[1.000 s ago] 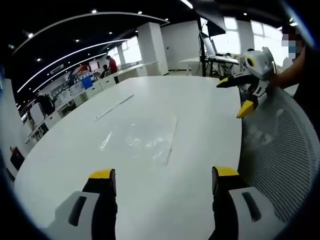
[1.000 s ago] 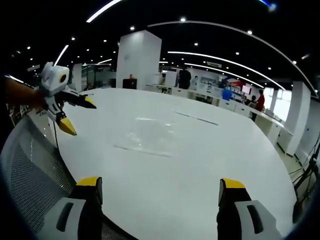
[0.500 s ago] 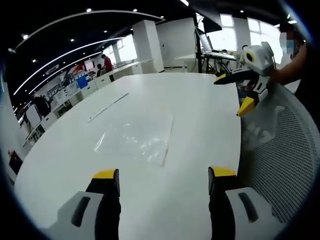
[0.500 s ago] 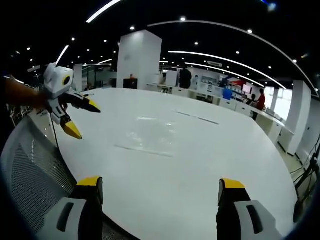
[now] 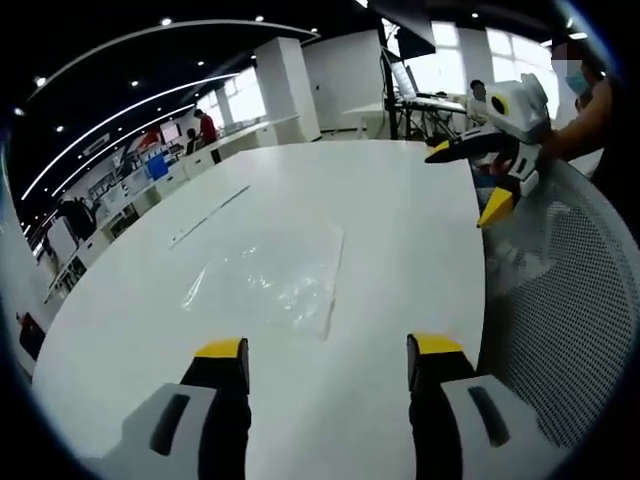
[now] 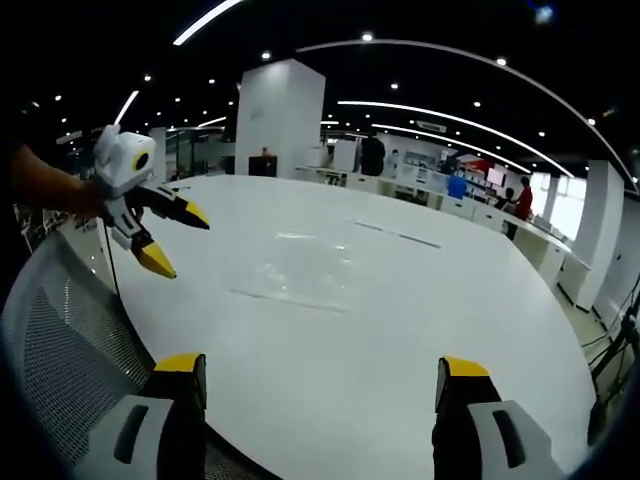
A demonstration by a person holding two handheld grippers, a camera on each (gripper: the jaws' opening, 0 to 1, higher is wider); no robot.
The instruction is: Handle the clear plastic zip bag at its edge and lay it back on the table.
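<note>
I'm holding both grippers, L (image 5: 325, 350) & R (image 6: 322, 375), spread wide, since the zip bag (image 5: 268, 280) is lying flat mid-frame on the surface (image 5: 400, 230), ungrasped.

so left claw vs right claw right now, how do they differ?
The left claw points straight at the clear zip bag, which lies flat on the white table just ahead of its tips; the right claw has the bag farther ahead. In the left gripper view the right claw hangs near the table's edge, beside the bag's side. Shared: both are open, empty, yellow-tipped, and touch nothing.
</note>
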